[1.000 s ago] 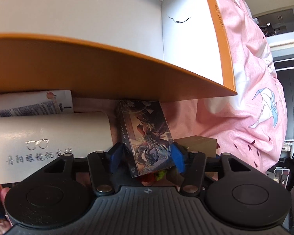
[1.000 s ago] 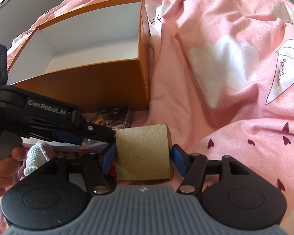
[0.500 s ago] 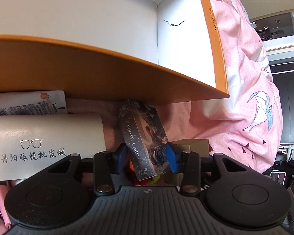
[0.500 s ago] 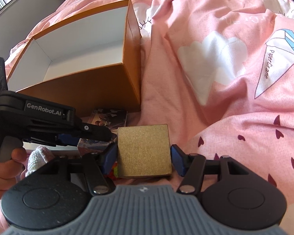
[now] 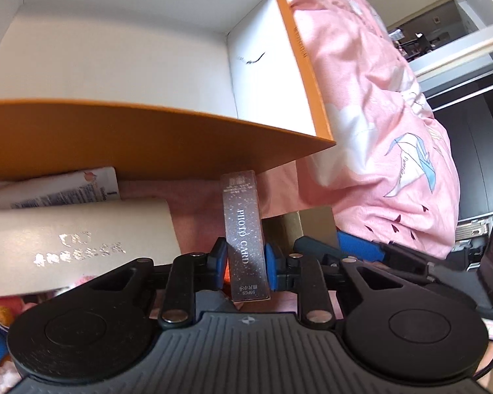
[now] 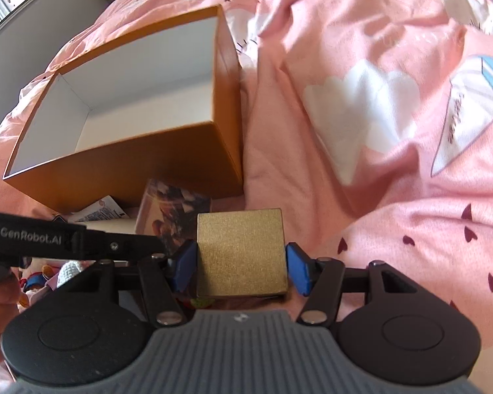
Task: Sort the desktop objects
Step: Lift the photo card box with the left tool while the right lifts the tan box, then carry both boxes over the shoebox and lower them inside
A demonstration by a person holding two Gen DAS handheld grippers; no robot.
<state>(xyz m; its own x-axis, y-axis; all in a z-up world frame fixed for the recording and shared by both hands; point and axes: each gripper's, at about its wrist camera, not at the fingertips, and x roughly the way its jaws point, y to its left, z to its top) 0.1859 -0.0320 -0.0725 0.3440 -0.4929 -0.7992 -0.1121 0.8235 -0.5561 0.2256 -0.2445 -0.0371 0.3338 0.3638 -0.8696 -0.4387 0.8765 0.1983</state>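
Up comes the photo card box [image 5: 245, 229]: a second ago it lay flat with its picture face showing between wide jaws, and now it stands on edge, spine to the camera, with the left gripper [image 5: 245, 262] having just closed and its blue pads pinching it on both sides. It sits just in front of the orange box [image 5: 154, 138], whose white inside is open. Beside it to the left lie a beige glasses case [image 5: 75, 239] and a white tube [image 5: 56, 190] on the pink bed cover [image 5: 378, 131]. Over in the right view, the right gripper [image 6: 241, 264] brackets the gold box [image 6: 241, 256]; whether both pads press it I cannot tell.
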